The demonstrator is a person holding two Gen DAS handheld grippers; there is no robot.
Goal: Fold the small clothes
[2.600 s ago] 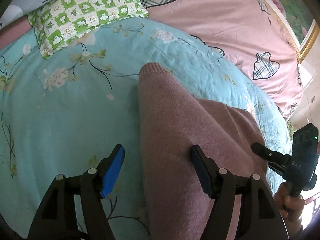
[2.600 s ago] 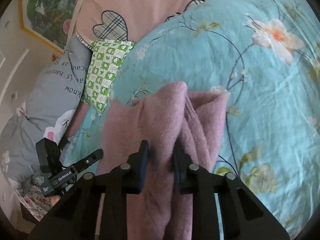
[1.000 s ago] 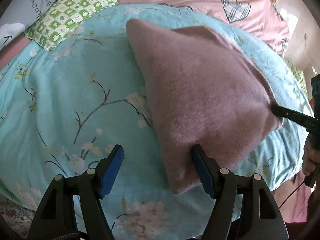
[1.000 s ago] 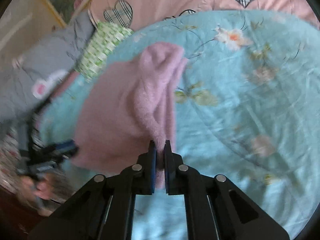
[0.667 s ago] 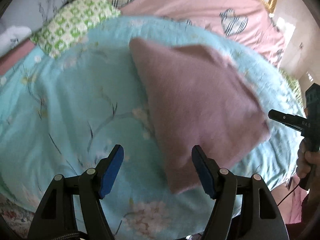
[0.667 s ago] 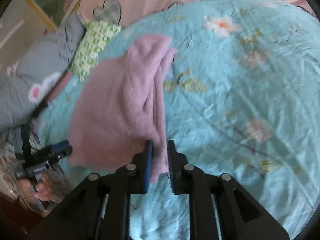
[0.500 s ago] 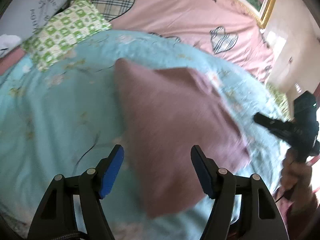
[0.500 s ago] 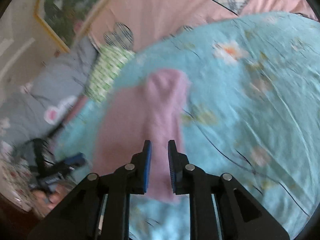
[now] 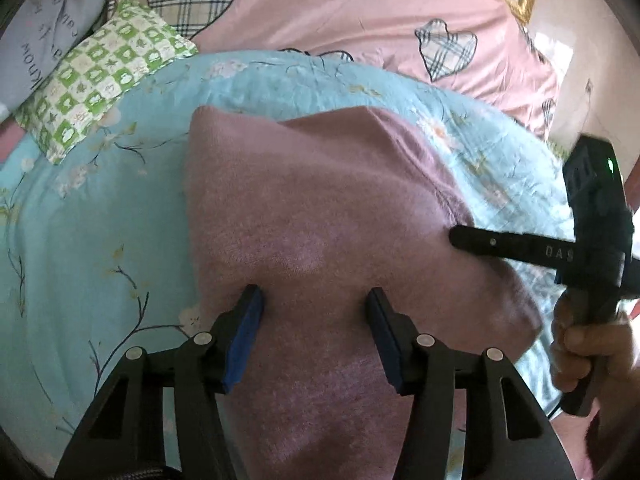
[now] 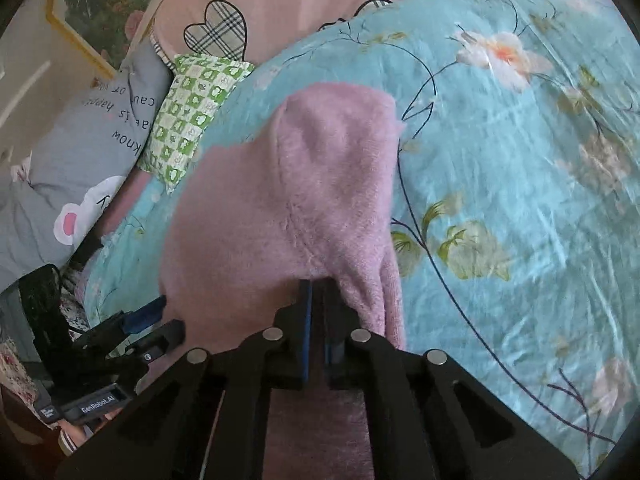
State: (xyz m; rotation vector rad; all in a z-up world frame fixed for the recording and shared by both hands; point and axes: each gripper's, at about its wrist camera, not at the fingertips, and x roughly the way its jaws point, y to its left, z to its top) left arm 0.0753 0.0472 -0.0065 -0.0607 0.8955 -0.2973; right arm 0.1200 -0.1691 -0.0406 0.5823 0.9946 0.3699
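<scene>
A pink fleece garment lies folded on a turquoise floral bedspread. My left gripper is open, its blue-padded fingers spread over the garment's near part. My right gripper is shut on the garment's near edge in the right wrist view. The right gripper also shows in the left wrist view, its tip at the garment's right side. The left gripper shows in the right wrist view at the lower left.
A green checked pillow and a grey printed pillow lie at the head of the bed. A pink quilt with plaid hearts lies behind. A framed picture hangs on the wall.
The right gripper let go of the garment, pulled away, then came back and shut on its edge. The left gripper stayed open and moved over the garment.
</scene>
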